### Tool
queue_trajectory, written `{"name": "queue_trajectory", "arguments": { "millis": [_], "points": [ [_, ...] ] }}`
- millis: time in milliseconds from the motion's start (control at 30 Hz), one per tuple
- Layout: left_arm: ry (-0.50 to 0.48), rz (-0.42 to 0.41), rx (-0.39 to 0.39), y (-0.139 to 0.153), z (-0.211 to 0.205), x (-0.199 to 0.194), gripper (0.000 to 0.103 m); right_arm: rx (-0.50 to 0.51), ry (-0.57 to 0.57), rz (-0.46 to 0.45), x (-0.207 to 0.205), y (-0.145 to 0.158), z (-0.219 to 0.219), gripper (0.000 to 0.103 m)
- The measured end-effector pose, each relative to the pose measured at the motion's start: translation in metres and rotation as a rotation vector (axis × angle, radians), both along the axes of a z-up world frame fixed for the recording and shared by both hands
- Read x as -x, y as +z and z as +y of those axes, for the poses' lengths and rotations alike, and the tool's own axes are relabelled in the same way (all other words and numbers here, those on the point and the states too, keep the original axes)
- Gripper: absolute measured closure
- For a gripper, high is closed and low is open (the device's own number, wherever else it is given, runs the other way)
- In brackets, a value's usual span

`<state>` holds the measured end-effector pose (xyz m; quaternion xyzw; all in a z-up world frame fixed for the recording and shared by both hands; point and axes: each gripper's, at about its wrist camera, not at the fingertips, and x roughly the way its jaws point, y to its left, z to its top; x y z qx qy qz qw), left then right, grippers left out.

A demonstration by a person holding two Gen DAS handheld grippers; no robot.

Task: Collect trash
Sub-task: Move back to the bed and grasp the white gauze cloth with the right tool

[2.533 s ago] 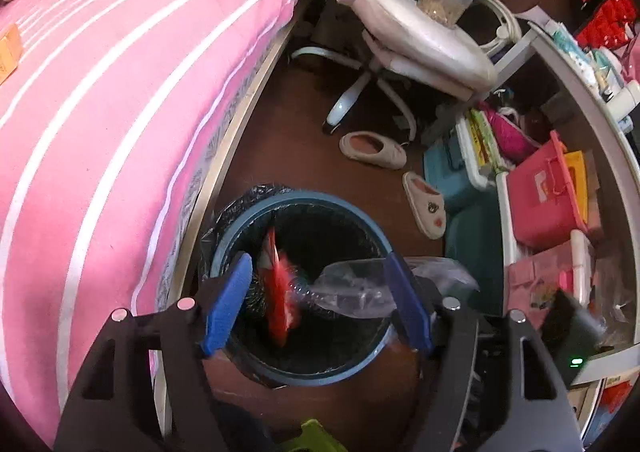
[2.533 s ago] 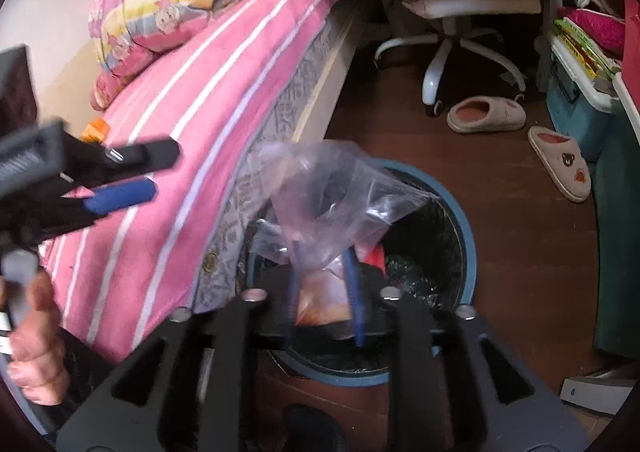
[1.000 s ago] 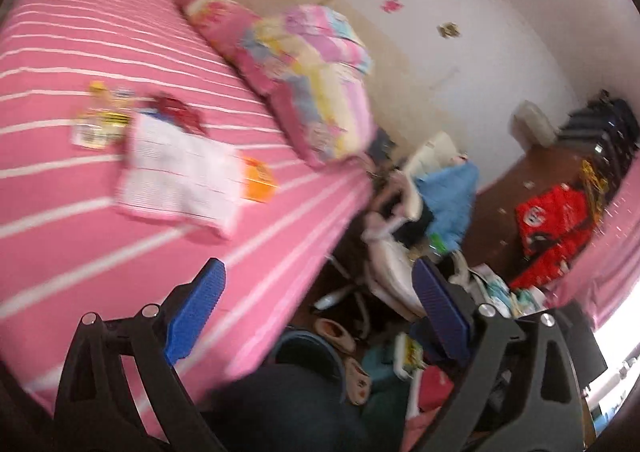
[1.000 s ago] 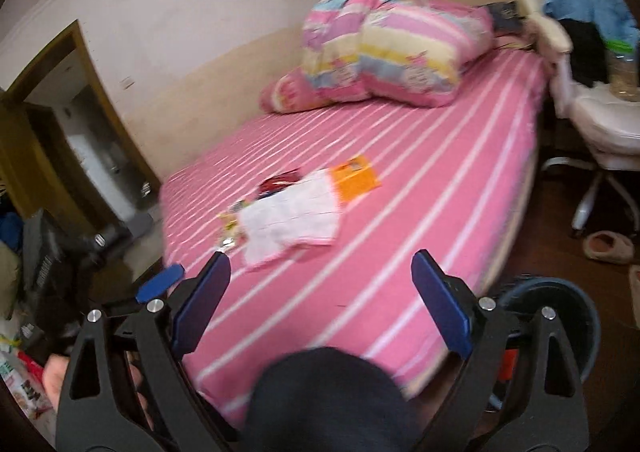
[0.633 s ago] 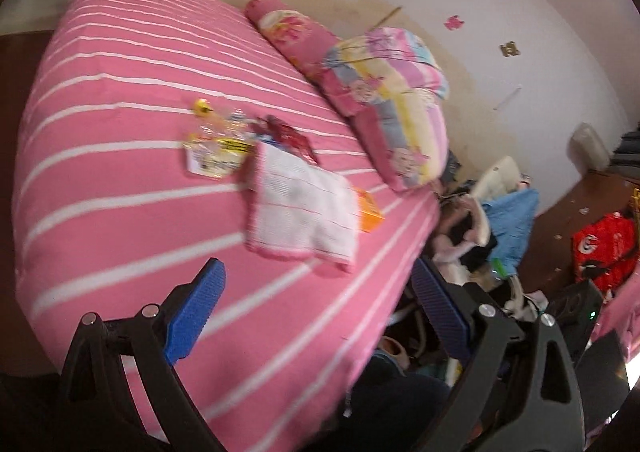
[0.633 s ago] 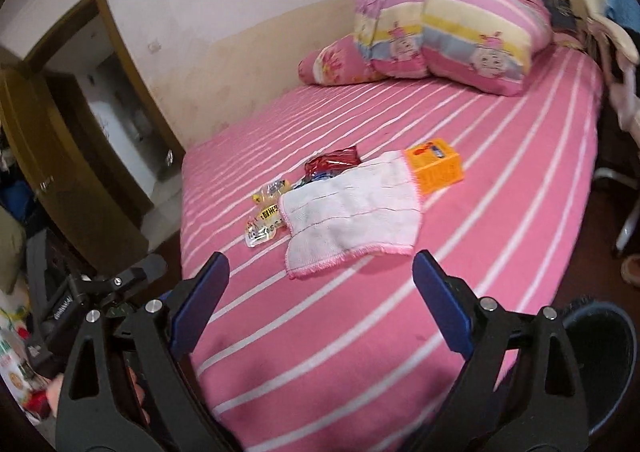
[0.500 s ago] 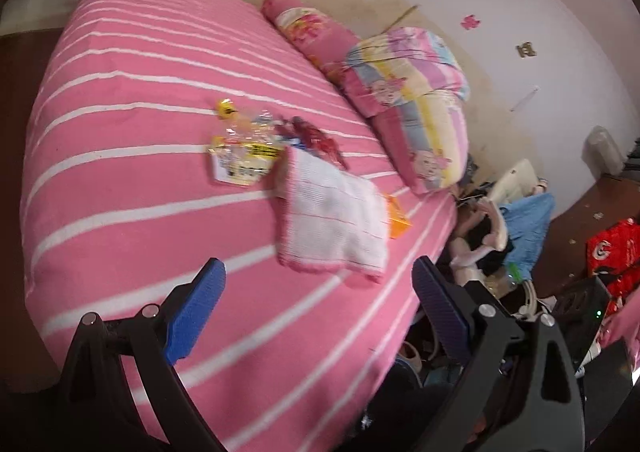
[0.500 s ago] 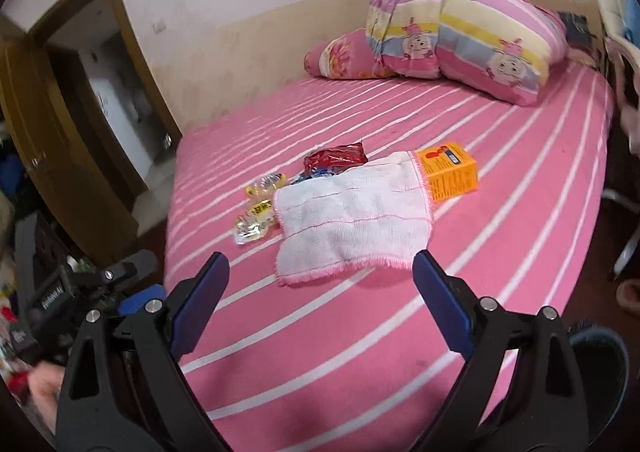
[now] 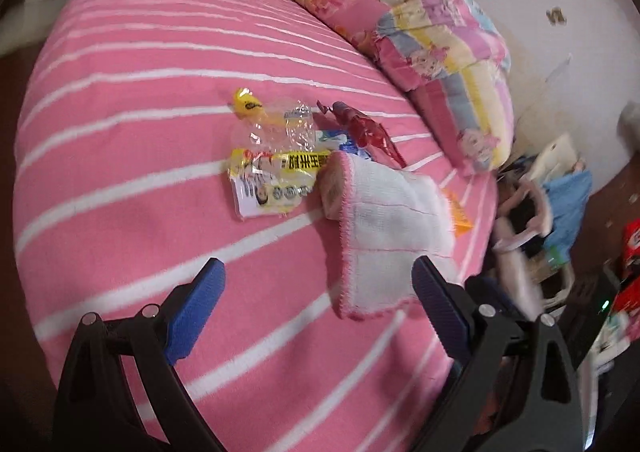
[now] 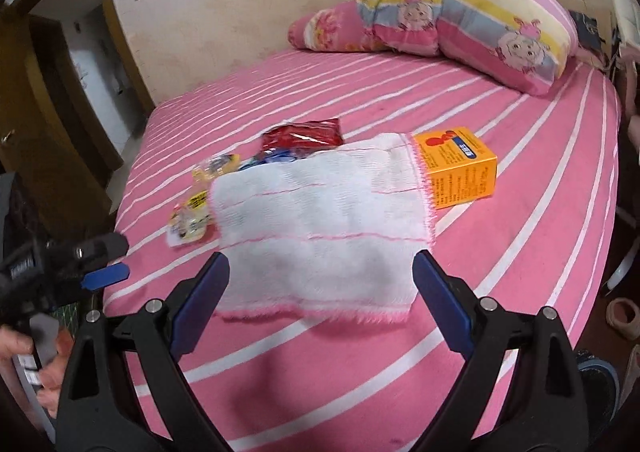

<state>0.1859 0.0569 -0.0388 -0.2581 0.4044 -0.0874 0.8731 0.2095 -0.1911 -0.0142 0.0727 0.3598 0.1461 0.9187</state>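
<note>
Crinkly yellow snack wrapper [image 9: 272,181] at eleven o'clock — light, slippery; pinch its edge — left gripper [image 9: 316,312] and right gripper [image 10: 320,300] both gape empty.

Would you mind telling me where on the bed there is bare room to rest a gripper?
The pink striped bedspread is bare between the white pink-edged cloth and the near edge, and again between the orange carton and the cartoon quilt. It is crowded left of the cloth: the yellow-printed clear wrapper and red foil packet lie there.
</note>
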Motion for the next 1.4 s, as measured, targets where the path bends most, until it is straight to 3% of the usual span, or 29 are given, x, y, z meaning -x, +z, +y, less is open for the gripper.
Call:
{"name": "queue_trajectory", "arguments": {
  "millis": [233, 467, 633, 667, 733, 800, 867, 900, 1033, 1400],
  "points": [
    [0.077, 0.031, -0.065, -0.007, 0.018, -0.035, 0.012, 0.031, 0.024, -0.001, -0.024, -0.005, 0.004, 0.011],
    [0.079, 0.078, -0.118, -0.023, 0.021, -0.066, 0.016, 0.038, 0.051, 0.062, -0.037, -0.019, 0.010, 0.031],
    [0.042, 0.083, -0.167, -0.030, 0.010, -0.082, 0.041, 0.046, 0.026, 0.128, -0.044, -0.031, 0.007, 0.046],
    [0.036, 0.080, -0.175, -0.031, 0.008, -0.083, 0.046, 0.050, 0.023, 0.139, -0.045, -0.033, 0.006, 0.053],
    [0.032, 0.082, -0.183, -0.032, 0.005, -0.084, 0.066, 0.062, 0.019, 0.162, -0.046, -0.038, 0.006, 0.067],
    [0.036, 0.084, -0.162, -0.034, 0.007, -0.084, 0.072, 0.067, 0.021, 0.172, -0.045, -0.040, 0.005, 0.074],
    [0.049, 0.081, -0.126, -0.034, 0.012, -0.082, 0.080, 0.075, 0.018, 0.166, -0.044, -0.039, 0.006, 0.092],
    [0.054, 0.079, -0.114, -0.035, 0.014, -0.082, 0.083, 0.077, 0.016, 0.162, -0.043, -0.039, 0.006, 0.095],
    [0.072, 0.068, -0.054, -0.033, 0.022, -0.075, 0.088, 0.065, 0.008, 0.119, -0.039, -0.032, 0.003, 0.099],
    [0.083, -0.009, -0.031, -0.004, 0.023, -0.051, 0.099, -0.052, 0.009, -0.018, -0.024, 0.003, -0.012, 0.100]
  ]
}}
